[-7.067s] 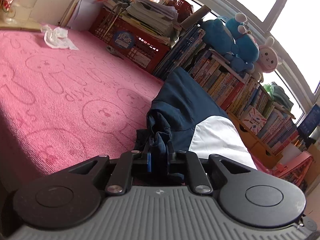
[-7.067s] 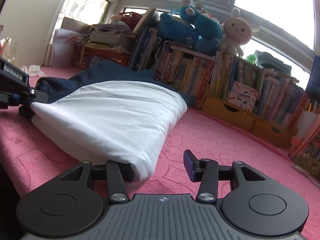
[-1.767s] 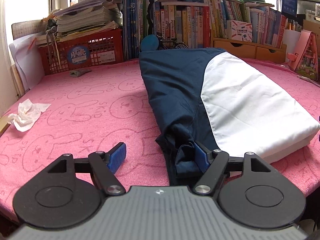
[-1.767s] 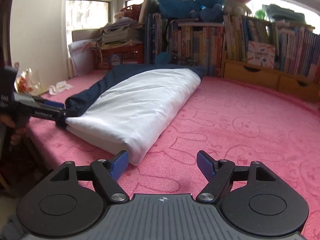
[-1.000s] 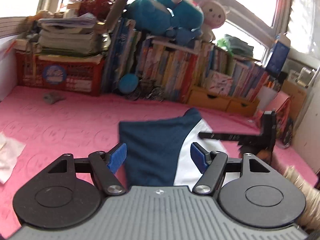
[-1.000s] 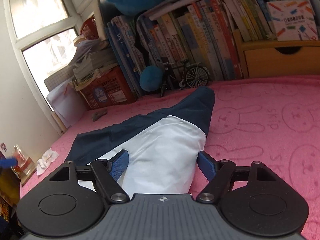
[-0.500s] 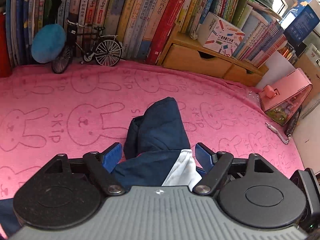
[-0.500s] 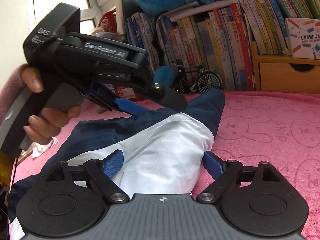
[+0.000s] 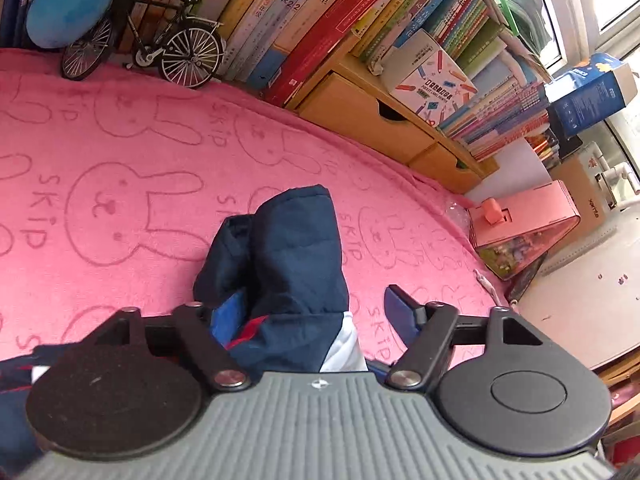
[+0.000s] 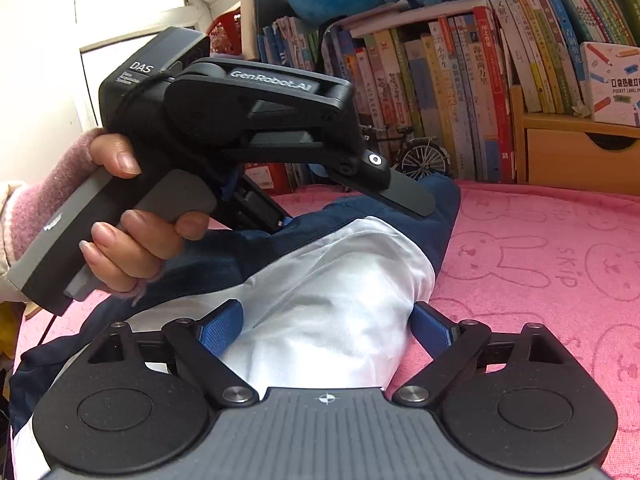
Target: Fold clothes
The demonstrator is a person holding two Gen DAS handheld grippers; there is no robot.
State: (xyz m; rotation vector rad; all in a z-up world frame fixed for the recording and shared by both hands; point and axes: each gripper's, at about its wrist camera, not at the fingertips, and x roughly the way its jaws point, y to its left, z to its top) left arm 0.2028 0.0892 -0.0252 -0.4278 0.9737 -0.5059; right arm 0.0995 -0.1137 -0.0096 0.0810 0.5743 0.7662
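Garment: navy-and-white jacket (image 9: pixel 296 264) lay on the pink rabbit-print blanket (image 9: pixel 120 152), its far navy end bunched just ahead of both tools.
Left tool (image 9: pixel 308 312): spread wide, straddling the navy end, gripping nothing.
Right tool (image 10: pixel 328 326): spread, white panel between its fingers, not clamped.
Step, as judged: seizing the far end for a fold.
Doing it well: each tool should clamp through all layers, level with the other.
Risk: slippery cloth may slide.
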